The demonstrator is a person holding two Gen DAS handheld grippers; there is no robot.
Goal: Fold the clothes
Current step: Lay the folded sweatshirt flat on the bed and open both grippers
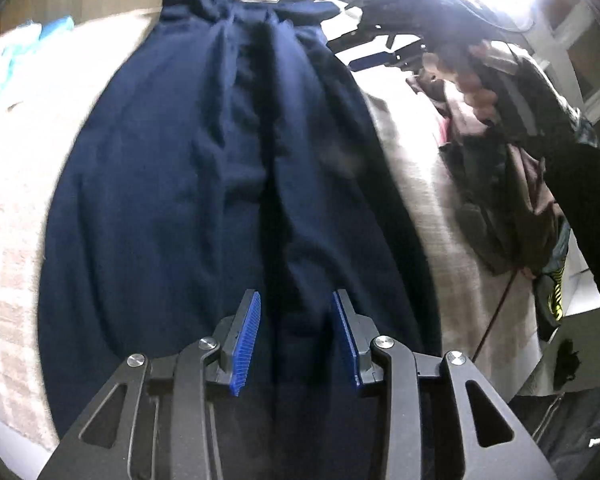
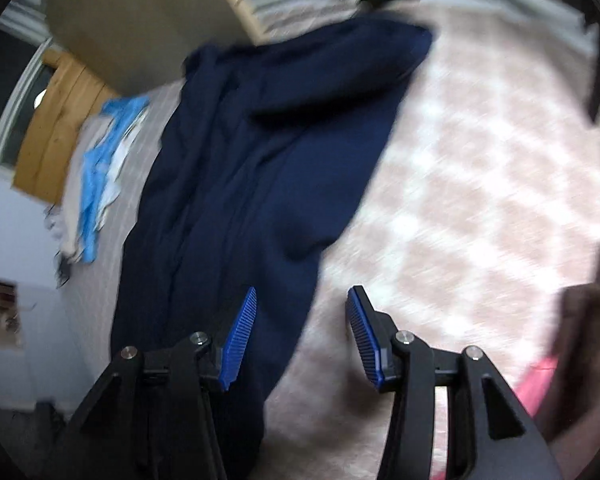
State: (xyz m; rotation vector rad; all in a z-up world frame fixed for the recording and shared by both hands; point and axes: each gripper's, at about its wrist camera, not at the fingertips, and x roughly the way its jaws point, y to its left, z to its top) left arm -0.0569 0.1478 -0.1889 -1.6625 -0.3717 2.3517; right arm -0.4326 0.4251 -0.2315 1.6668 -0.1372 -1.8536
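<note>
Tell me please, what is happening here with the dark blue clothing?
A person with a gripper in each hand is folding clothes. The navy garment lies spread lengthwise on the pale checked cover. The left gripper and the right gripper both hover over its near end, jaws open, gripping nothing.

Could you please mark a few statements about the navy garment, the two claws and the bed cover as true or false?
1. The navy garment lies spread out on the pinkish checked cover. True.
2. The left claw is clamped on a fold of the garment. False: its jaws stand apart above the cloth and grip nothing.
3. A light blue and white cloth lies beside the garment. True.
4. The right claw is shut tight. False: its jaws stand open, with the garment's edge and bare cover below them.
5. The garment is red. False: it is dark navy blue.
</note>
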